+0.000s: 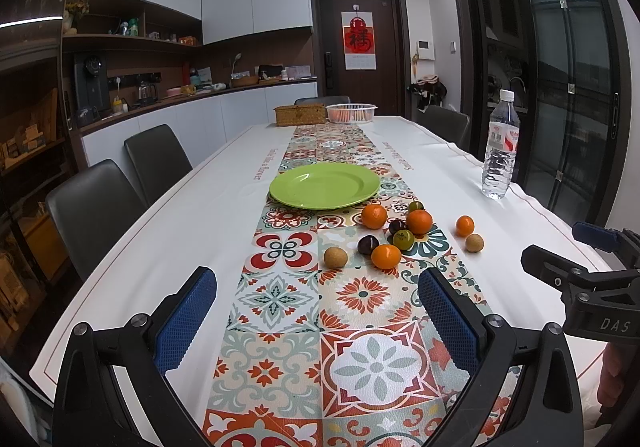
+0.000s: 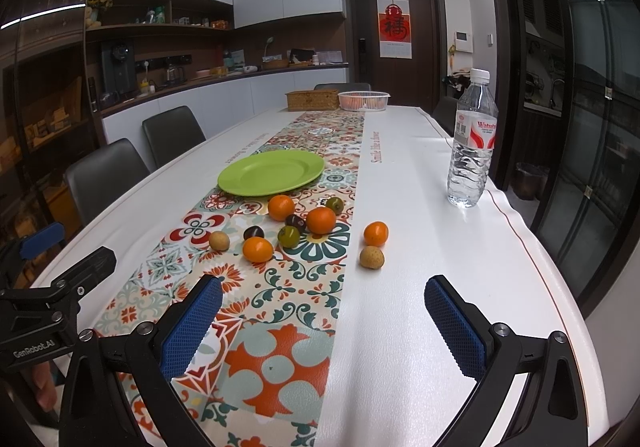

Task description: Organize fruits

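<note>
A green plate lies empty on the patterned table runner. Just in front of it lie several small fruits: oranges, dark plums, green-brown fruits and tan round fruits. One orange and one tan fruit lie apart on the white cloth. My left gripper is open and empty, short of the fruits. My right gripper is open and empty, also short of them.
A water bottle stands near the table's right edge. A wicker box and a white basket stand at the far end. Dark chairs line the left side. The right gripper's body shows at the right.
</note>
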